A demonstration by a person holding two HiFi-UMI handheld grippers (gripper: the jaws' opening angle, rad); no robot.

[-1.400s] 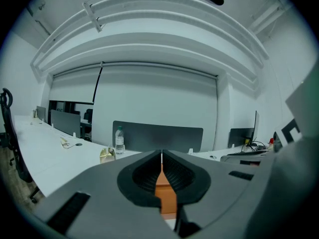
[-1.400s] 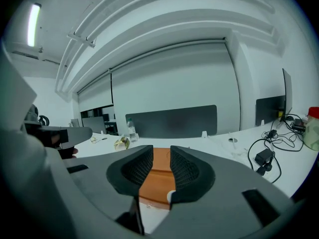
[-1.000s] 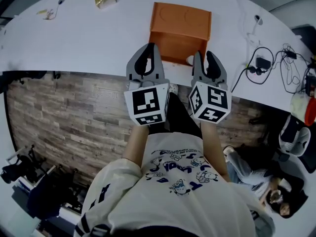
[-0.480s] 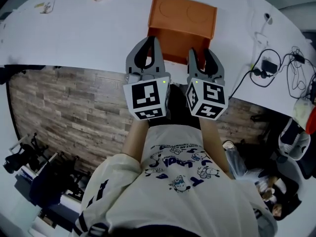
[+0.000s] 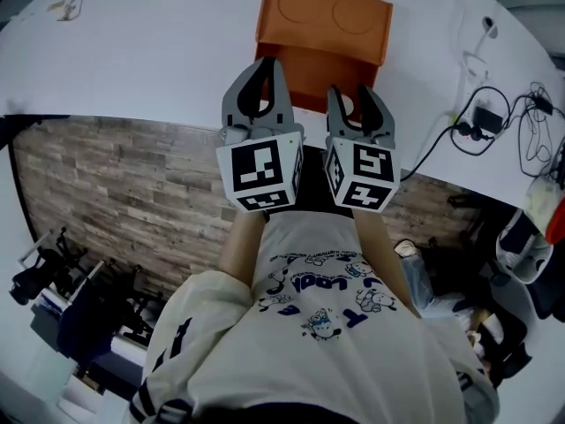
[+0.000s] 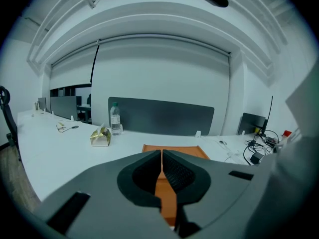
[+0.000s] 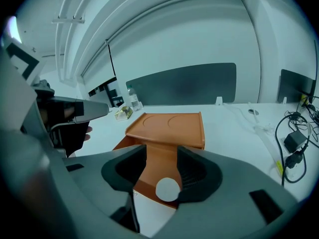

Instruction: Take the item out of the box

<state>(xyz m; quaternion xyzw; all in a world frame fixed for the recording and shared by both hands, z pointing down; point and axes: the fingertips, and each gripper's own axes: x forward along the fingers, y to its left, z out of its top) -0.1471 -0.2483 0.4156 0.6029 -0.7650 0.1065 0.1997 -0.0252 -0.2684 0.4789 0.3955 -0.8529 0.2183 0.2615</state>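
Both grippers have drawn closer together since a second ago and reach further over the near edge of the orange box [image 5: 322, 25], which lies closed on the white table [image 5: 132, 60].

Far to the left of the box, near the table's back edge, sits a gold foil packet [image 6: 100, 137], with a clear water bottle [image 6: 115, 118] just beside it and a dark partition panel [image 6: 159, 116] behind the box.

The left gripper [image 5: 269, 64] hangs over the box's near left corner. Its own view shows the jaws clenched with nothing between them, only a thin slit through which the orange of the box shows.

The box's lid bears two shallow pressed circles, and its front flap hangs down toward the person. What the box holds cannot be seen in any view.

The right gripper [image 5: 351, 100] hangs over the box's near right side with its jaws released and apart. Between them its view frames the front flap and a white round sticker [image 7: 168, 189] at the flap's lower edge; the pads do not touch it.

Right of the box, well apart from it, lie black cables and a charger [image 5: 481, 117].
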